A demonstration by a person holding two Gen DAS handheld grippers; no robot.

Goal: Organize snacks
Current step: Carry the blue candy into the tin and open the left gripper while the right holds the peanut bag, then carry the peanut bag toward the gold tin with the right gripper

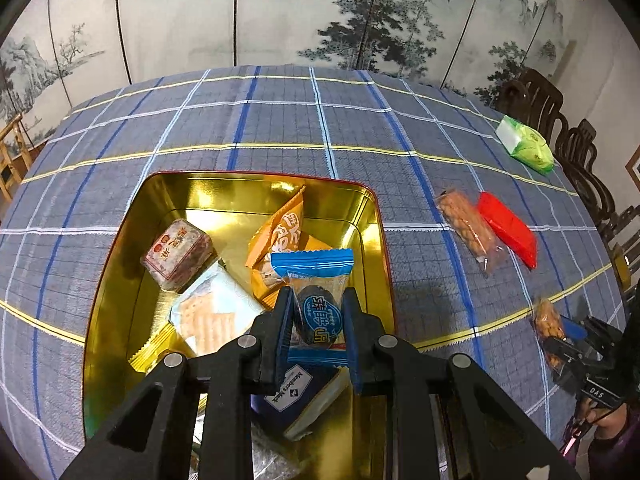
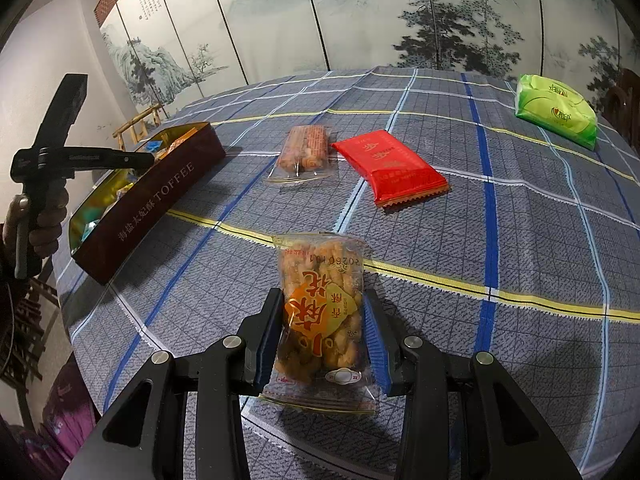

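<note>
Around: a red packet and a clear bag of rolls lie side by side far on the checked tablecloth; a green pack sits far right.
Tin: gold inside, already crowded with wrapped snacks.
Left gripper: clenched on a blue-wrapped dark cake, above the tin.
Right gripper: clamped on a clear bag of fried twists, near the table's edge.

Navy snack packet lies partly hidden behind the jaws.
</note>
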